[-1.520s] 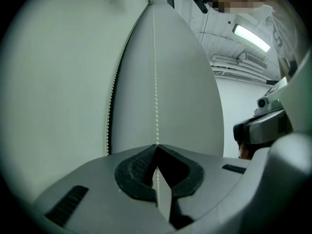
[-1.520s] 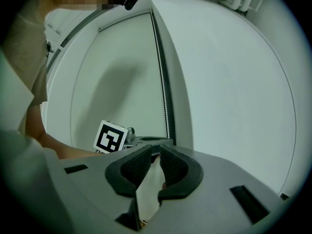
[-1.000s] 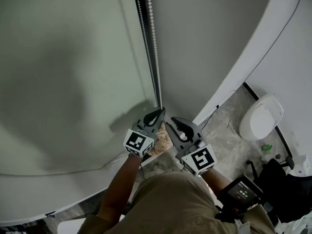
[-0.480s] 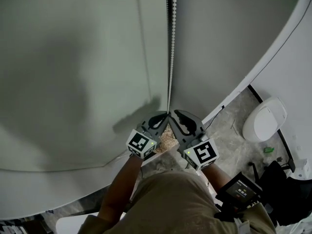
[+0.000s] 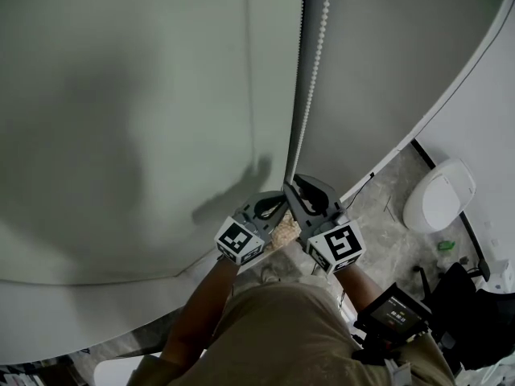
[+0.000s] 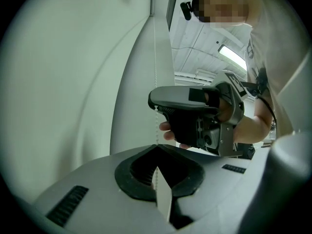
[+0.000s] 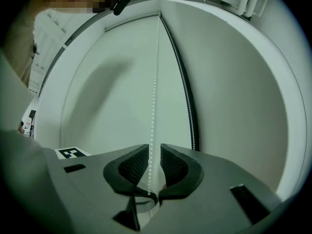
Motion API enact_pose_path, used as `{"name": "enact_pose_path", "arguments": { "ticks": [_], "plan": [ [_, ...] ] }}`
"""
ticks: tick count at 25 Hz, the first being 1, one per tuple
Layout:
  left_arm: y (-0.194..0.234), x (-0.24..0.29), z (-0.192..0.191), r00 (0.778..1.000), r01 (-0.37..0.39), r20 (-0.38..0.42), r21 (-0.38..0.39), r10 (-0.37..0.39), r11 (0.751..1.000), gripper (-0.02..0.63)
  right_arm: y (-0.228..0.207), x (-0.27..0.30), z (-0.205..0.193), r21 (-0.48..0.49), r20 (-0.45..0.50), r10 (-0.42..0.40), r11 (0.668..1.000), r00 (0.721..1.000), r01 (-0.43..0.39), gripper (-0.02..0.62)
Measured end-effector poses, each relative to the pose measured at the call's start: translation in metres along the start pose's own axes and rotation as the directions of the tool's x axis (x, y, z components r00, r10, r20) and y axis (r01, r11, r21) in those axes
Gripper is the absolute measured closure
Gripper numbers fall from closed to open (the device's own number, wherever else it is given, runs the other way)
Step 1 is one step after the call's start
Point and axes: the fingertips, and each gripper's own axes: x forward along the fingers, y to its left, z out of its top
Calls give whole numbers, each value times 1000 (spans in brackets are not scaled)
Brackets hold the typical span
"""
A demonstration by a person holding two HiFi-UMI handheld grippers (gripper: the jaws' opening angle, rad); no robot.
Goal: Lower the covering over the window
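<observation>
A white bead chain (image 5: 315, 71) hangs in front of the pale grey-green window blind (image 5: 121, 119). My left gripper (image 5: 281, 203) is shut on the chain low down; in the left gripper view the chain (image 6: 155, 82) runs into its closed tips (image 6: 157, 145). My right gripper (image 5: 291, 186) sits just above and to the right of it. Its jaws (image 7: 154, 146) have just been opening, and the chain (image 7: 155, 82) hangs in the narrow gap between the ribbed pads without being pressed. A second strand (image 7: 187, 96) runs along the dark edge of the blind.
A white wall (image 5: 483, 95) rises at the right. On the marbled floor stands a white rounded fixture (image 5: 438, 195). A black device with a screen (image 5: 396, 316) hangs at the person's waist. The right gripper (image 6: 195, 116) fills the middle of the left gripper view.
Both grippers have come closer together at the chain and moved up it. The right gripper's jaws stand wider than before. The left gripper stays shut.
</observation>
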Motion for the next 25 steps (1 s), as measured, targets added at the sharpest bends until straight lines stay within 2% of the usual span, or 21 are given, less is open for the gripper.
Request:
{"name": "enact_pose_path", "arguments": {
  "ticks": [4,6,9,12,16,20,23,25],
  "plan": [
    [-15,8,-36,999,25,-45,12,-25,1000,591,-6,-12,-17,12,-7,2,1000,1000,-2,551],
    [-18,4,-43,999,27,-46,-3,-27,1000,591,-3,-12,-22,22,-17,21,1000,1000,-21,580],
    [-29,3,-61,999,12,-44,2,-12,1000,591,4,-24,-39,48,-32,48,998,998,-47,585],
    [-17,-11,-60,997,13,-75,-2,-13,1000,588,9,-11,-25,70,-44,59,996,997,-56,588],
    [-12,-39,-54,999,-14,32,-56,16,998,526,8,-13,-34,63,-58,59,997,997,-55,588],
    [-6,-53,-11,986,-41,157,-67,51,997,508,8,-21,-45,20,-66,54,998,996,-53,588],
    [-1,-50,37,972,-11,234,-28,17,1000,488,14,-14,-45,10,-72,72,997,995,-71,589],
    [-5,-41,63,967,14,256,12,-17,1000,474,18,-13,-47,23,-78,91,996,993,-89,589]
  ]
}}
